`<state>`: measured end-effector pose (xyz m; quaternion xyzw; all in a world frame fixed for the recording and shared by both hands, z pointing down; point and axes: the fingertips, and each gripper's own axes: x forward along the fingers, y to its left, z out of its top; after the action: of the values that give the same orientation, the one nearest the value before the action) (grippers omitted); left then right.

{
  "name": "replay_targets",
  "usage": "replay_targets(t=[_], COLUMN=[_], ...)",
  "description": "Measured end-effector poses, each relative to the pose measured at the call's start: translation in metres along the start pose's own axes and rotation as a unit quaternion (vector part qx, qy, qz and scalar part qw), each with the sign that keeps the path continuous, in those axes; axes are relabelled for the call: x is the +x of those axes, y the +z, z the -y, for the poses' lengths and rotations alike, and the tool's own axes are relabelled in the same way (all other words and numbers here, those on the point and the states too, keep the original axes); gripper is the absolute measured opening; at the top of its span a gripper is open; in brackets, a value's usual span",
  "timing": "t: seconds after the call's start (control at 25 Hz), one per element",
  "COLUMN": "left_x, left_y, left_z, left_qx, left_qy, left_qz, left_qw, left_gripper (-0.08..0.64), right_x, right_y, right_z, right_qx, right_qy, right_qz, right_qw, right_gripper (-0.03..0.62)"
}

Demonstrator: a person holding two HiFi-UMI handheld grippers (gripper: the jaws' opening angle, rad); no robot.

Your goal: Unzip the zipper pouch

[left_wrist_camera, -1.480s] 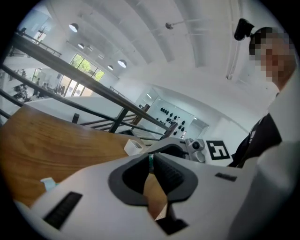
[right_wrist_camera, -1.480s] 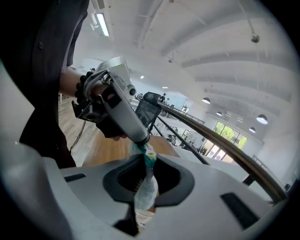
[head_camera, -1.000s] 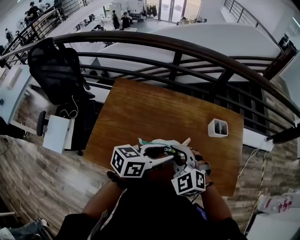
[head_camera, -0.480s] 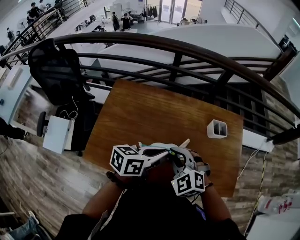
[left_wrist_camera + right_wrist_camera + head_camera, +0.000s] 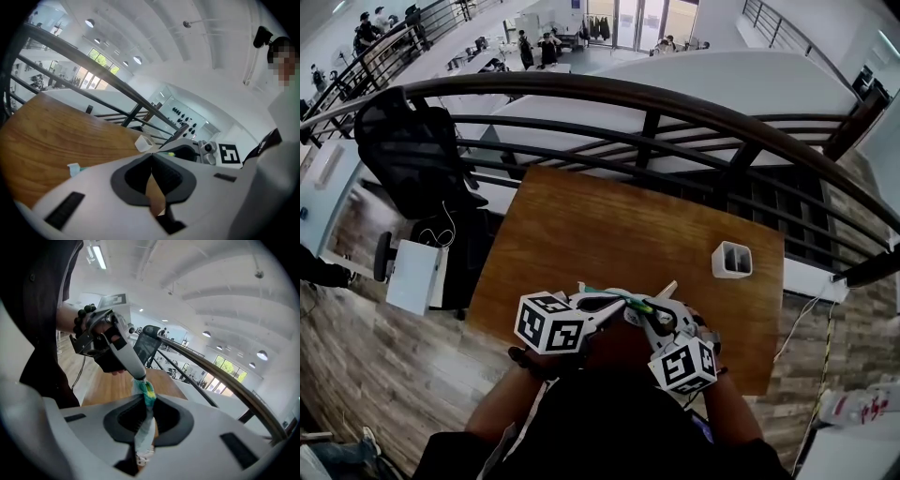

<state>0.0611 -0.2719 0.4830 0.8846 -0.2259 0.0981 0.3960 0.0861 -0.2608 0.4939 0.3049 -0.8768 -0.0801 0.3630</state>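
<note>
Over the near edge of the worktop (image 5: 600, 234) we hold the zipper pouch (image 5: 144, 434). The right gripper's (image 5: 145, 413) fingers are clamped on its pale fabric. The left gripper's (image 5: 151, 161) fingers have just been closing and now pinch its green end, probably the pull, so unzipping can begin. The pouch's contents are hidden, and the small white holder (image 5: 732, 259) looks empty.

Smooth wooden table (image 5: 609, 234), cloth pouch (image 5: 143, 427)
</note>
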Motion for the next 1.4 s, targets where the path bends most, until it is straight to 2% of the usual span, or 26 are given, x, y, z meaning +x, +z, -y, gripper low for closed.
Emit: replay_targets(t=[0.16,0.56,0.72,0.96,1.4], left_x=[-0.01,-0.017,-0.02,-0.029,-0.043], left_y=[0.004,0.008,0.01,0.007,0.007], left_z=[-0.008,-0.02,-0.024,-0.038,-0.054], left_qx=[-0.004,0.017,0.021,0.053,0.063], left_qy=[0.009,0.046,0.049,0.093,0.112], left_qz=[0.007,0.011,0.012,0.008,0.009], left_qw=[0.9999,0.9988,0.9985,0.9942,0.9917], left_gripper=[0.015,0.014,0.014,0.014,0.014], right_x=[-0.001,-0.007,-0.008,-0.009,-0.016], right_y=[0.005,0.005,0.005,0.002,-0.003], right_z=[0.003,0.012,0.016,0.017,0.026], right_qx=[0.009,0.006,0.011,0.012,0.026], right_qy=[-0.004,-0.019,-0.025,-0.039,-0.067], right_qz=[0.006,0.01,0.01,0.004,-0.002], right_qw=[1.0,1.0,1.0,0.999,0.997], right_gripper=[0.026,0.026,0.025,0.026,0.025])
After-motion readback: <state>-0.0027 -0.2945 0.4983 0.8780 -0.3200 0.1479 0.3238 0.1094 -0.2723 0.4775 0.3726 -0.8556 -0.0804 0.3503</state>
